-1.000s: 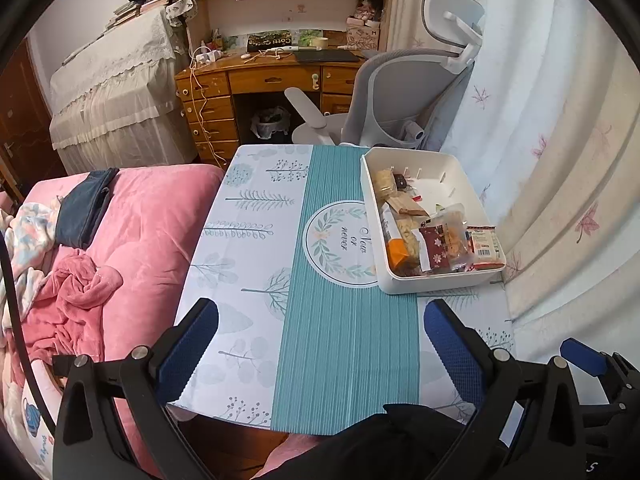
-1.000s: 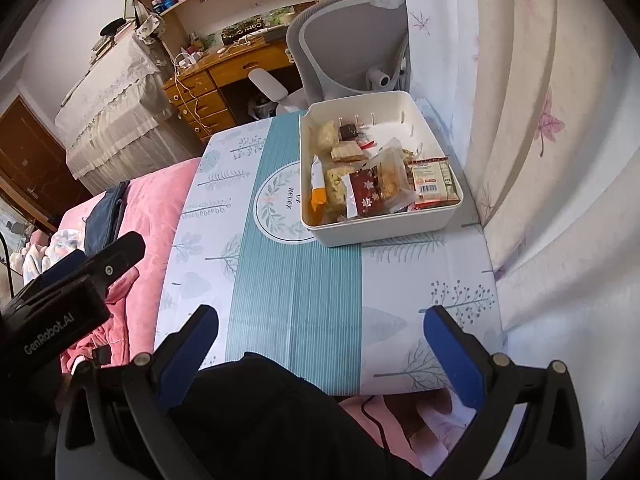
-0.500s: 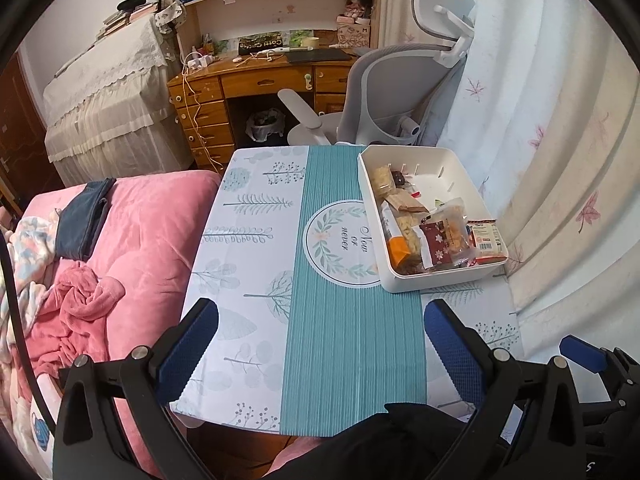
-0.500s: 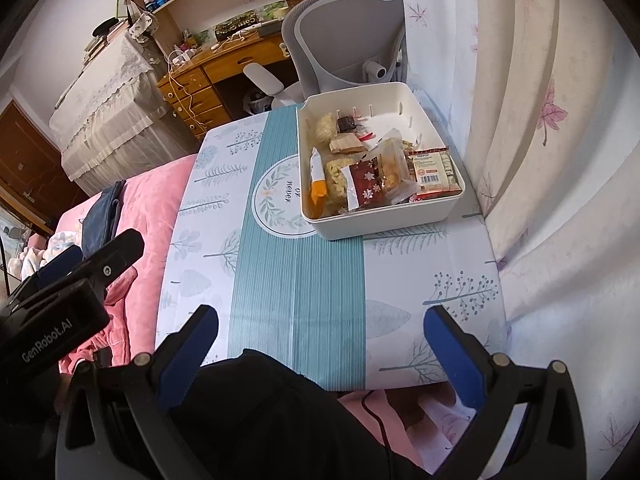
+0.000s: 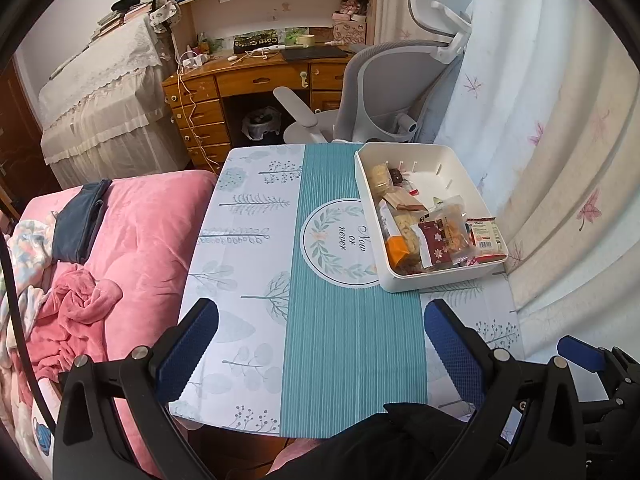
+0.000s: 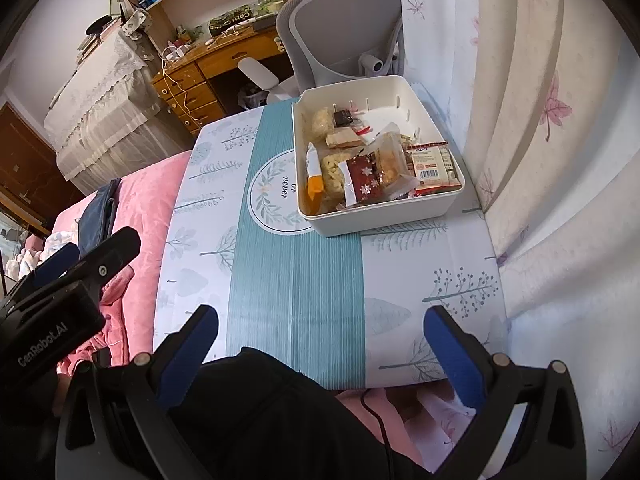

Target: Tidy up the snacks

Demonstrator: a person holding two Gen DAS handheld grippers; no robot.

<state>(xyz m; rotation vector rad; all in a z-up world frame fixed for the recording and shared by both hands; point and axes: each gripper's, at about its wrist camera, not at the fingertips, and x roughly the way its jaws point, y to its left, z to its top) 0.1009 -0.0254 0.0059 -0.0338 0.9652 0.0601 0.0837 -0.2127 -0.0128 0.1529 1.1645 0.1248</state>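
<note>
Left wrist view showed the left claw hanging wide open over the near end of the counter, its two blue pads well apart and holding nothing. A white bin sat on the counter's far right corner, beside the curtain, and the snacks lay piled in the bin's near half, while its far half was mostly bare. Among them were a dark red packet, a clear bag of biscuits and a red-and-white packet against the bin's right wall. A grey chair stood behind the bin, and a pink blanket lay left of the counter.

Right wrist view showed the right claw equally wide open and empty, low over the counter's near edge, well short of the bin. An orange-tipped tube rested along the bin's left wall. The left claw appeared at the left edge of that view, over the blanket.
</note>
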